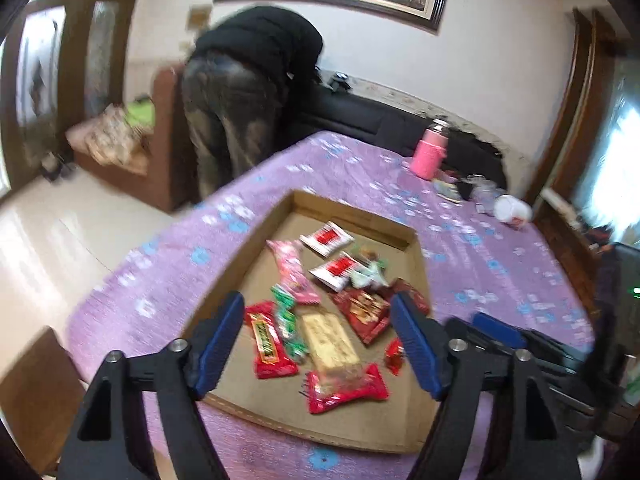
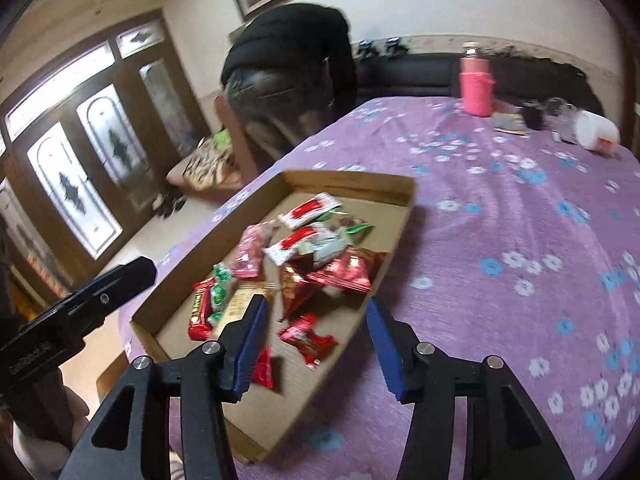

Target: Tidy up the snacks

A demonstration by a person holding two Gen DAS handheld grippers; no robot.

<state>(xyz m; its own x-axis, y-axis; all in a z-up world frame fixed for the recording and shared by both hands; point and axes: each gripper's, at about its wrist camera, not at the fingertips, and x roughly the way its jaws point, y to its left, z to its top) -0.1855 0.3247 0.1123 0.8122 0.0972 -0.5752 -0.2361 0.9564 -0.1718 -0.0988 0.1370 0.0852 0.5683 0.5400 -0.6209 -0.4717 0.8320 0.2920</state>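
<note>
Both wrist cameras are looking forward and down between their own jaws, close over the cardboard tray [image 1: 404, 240] on the table [image 1: 500, 264]. The left view is facing it squarely; the right is viewing from its right, sharing the tray, the pink bottle [image 2: 476, 84] and the bending person [image 2: 292, 76].

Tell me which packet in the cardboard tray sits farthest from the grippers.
The white packet with the red label nearest the tray's far wall. A second white-and-red packet lies closer in, beside the green wrappers; all the others are nearer still.
</note>
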